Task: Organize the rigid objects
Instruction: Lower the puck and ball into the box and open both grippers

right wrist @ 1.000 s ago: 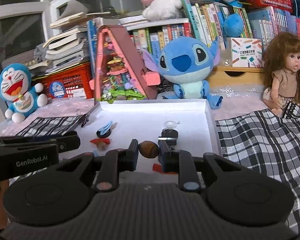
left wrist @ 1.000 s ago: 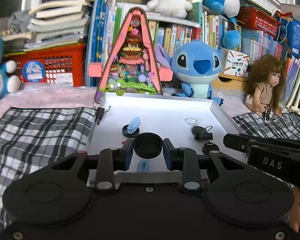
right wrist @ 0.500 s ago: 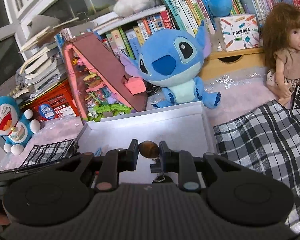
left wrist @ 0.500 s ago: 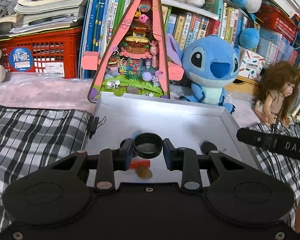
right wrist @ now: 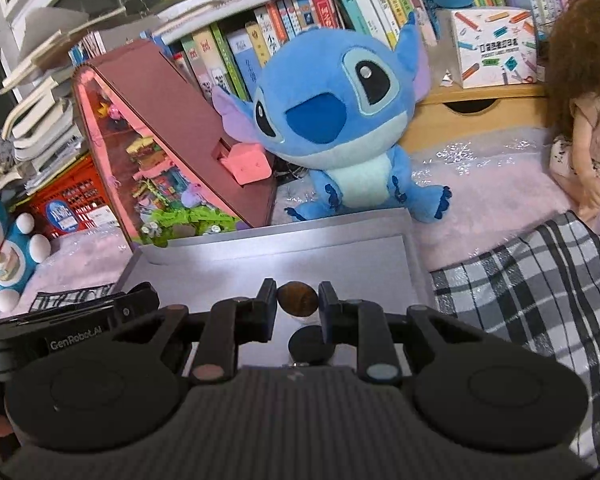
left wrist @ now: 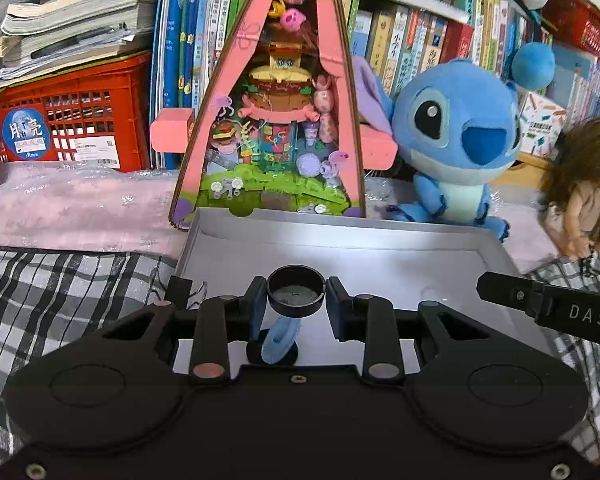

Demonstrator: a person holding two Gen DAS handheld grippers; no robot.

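The right claw's arm (left wrist: pixel 560 306) reads "DAS", the left's (right wrist: pixel 72 334) "GenRobot.AI", the red crate's sticker (left wrist: pixel 24 132) perhaps "Moon".

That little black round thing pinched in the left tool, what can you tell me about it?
The black cap is a small, shallow round piece, like a bottle lid, that looks like plastic. It has a raised rim and a flat, dull grey inside with a faint mark at the centre. Its open side tips toward the camera. The left gripper holds it by opposite sides of the rim, one finger on each side, nothing else touching it. It hangs in the air above the white tray, over a black disc with a blue piece.
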